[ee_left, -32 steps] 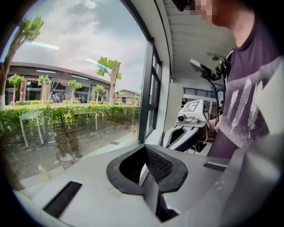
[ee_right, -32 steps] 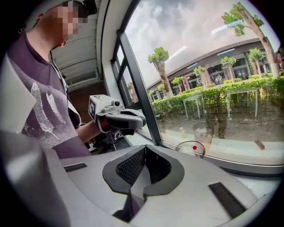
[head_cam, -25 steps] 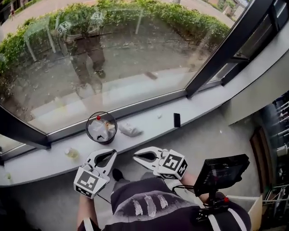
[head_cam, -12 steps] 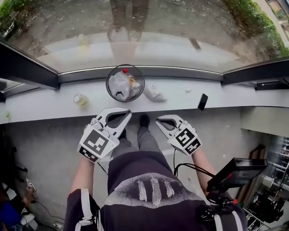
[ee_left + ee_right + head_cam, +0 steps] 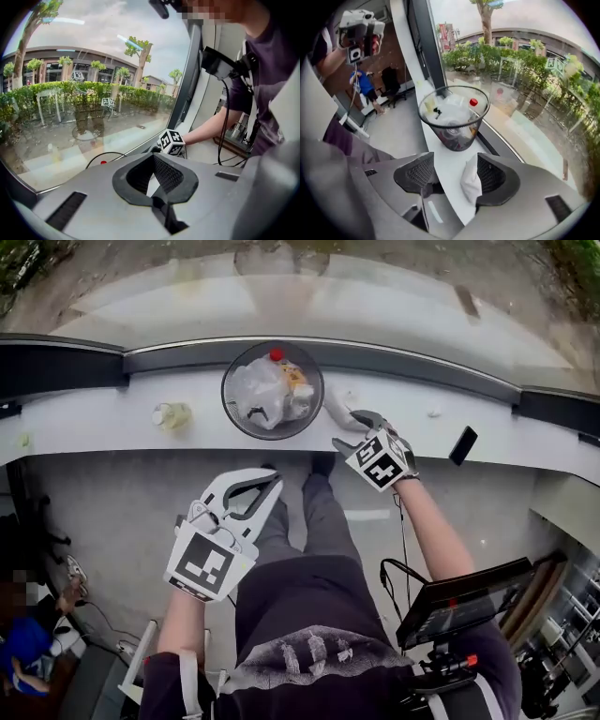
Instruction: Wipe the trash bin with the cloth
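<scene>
While the right claw [image 5: 454, 176] opens its jaws around the white cloth [image 5: 471, 180], the cloth lies on the window ledge [image 5: 112, 423] just beside the trash bin [image 5: 454, 133], near the ledge's window edge. Left claw [image 5: 270, 486] closed tight, empty.

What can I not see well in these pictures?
- Cloth: right gripper view, partly behind one jaw of the right gripper, jaws opening.
- Trash bin wall: head view looks down, only the rim shows.
- Yellowish thing beside it: head view, too small to name.

Sill [image 5: 103, 432] with bin [image 5: 457, 136] and cloth [image 5: 471, 180]
</scene>
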Motion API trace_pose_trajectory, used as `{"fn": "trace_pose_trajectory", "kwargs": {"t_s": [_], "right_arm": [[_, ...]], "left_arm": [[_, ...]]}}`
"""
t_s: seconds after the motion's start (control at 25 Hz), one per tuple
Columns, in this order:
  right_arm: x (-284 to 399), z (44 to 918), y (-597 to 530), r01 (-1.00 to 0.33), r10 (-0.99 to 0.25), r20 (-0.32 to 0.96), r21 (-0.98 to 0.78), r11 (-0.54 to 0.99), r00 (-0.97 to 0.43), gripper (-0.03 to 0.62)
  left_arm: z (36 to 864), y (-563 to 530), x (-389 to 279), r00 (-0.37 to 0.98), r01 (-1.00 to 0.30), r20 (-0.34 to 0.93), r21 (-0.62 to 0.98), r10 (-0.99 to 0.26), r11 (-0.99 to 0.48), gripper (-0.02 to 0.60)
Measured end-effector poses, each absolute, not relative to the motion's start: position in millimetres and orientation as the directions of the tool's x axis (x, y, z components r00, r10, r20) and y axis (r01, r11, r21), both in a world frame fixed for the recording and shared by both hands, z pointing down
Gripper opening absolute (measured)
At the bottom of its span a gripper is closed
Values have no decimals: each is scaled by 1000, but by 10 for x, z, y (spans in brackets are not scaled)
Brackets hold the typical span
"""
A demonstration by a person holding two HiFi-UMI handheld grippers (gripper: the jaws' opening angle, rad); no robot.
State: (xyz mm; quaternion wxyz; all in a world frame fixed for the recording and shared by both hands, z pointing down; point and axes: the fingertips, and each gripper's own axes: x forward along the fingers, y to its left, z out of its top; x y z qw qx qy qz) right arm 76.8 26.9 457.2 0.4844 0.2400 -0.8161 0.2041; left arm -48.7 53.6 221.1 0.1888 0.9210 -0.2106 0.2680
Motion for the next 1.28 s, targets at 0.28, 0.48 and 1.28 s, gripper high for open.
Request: {"fn": "trace_pose_trajectory", "kwargs": {"t_s": [0.28,0.48,1.28], "right_arm": [[1230,5742,-89,-522,-114,972,-10,853,-204,268],[1491,6346,89,-229,-28,997,12,973,-66,268],[1242,6410,-130,-407,118,966,-205,890,-230,75]], "left_arm": [[2703,475,-424,777,-491,563,261,-282,-831,-2],[3081,604,-443,771,-493,585,299,-251,-817,-2],[3803,575,-691,632,-159,763,-43,-135,-986,0]]}}
